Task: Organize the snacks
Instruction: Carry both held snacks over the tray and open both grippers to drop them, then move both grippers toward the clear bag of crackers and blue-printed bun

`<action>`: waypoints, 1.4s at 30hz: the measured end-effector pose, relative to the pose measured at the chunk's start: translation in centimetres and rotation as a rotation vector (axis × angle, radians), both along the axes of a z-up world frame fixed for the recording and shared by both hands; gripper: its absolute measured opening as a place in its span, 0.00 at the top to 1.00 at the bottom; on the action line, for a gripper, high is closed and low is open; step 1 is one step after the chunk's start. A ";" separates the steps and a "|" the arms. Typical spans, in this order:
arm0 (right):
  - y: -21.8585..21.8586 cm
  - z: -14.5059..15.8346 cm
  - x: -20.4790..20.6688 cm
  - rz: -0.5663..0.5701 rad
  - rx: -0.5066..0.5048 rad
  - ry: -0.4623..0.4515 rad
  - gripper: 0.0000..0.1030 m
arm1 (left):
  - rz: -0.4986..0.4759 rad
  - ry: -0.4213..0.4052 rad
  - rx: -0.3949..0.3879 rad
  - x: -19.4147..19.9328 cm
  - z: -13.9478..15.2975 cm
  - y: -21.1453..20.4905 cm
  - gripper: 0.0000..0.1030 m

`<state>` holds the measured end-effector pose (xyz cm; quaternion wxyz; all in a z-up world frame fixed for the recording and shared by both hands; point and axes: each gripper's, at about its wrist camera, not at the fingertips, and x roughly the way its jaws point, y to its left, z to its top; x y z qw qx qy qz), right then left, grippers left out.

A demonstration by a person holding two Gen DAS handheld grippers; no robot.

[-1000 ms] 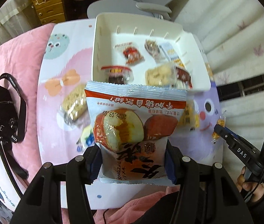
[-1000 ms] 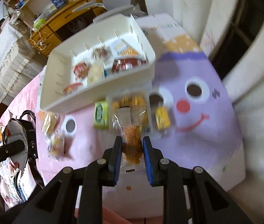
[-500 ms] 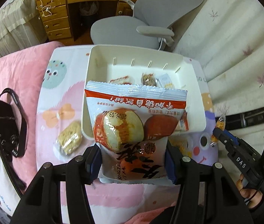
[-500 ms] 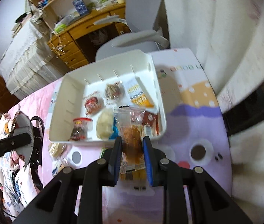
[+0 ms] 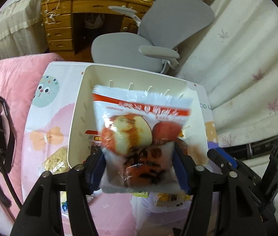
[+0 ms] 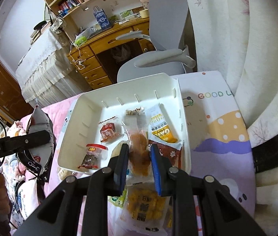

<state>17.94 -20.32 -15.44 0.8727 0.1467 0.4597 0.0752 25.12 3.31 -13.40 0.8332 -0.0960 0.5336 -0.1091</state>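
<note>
A large white snack bag printed with red-and-cream cakes is clamped between the blue pads of the left gripper, whose jaws are spread wide around the bag's lower half. The bag is held above the white plastic bin, and most of the bin's floor is hidden behind it in the left wrist view. A crumbly rice-cake packet is seen on the cartoon-printed mat just beside the bin's left wall, and a yellow snack packet lies on the mat below the held bag.

A narrow clear packet of golden-brown snack is gripped by the right gripper, its jaws set narrow on the packet's middle. This packet is held over the near right part of the bin. Inside the bin, a red-wrapped sweet, a red-lidded small cup, an orange-and-white sachet, a dark red packet and a small nut-like packet are seen lying on the floor. A clear pack of yellow puffed pieces rests on the mat just in front of the bin's near wall, beside a green packet. A grey office chair stands beyond the bin's far wall, with a wooden desk behind it.
</note>
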 end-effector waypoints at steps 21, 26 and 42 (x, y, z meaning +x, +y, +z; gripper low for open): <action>0.7 -4.2 -3.6 -0.034 0.110 0.114 0.55 | 0.168 0.122 0.056 -5.6 -3.3 7.3 0.37; 2.0 -5.3 -5.3 -0.029 0.105 0.130 0.54 | 0.200 0.150 0.055 -7.3 -4.8 9.9 0.37; 7.9 -7.8 -10.2 0.002 0.138 0.128 0.41 | 0.114 0.230 0.068 -9.5 -9.4 14.9 0.37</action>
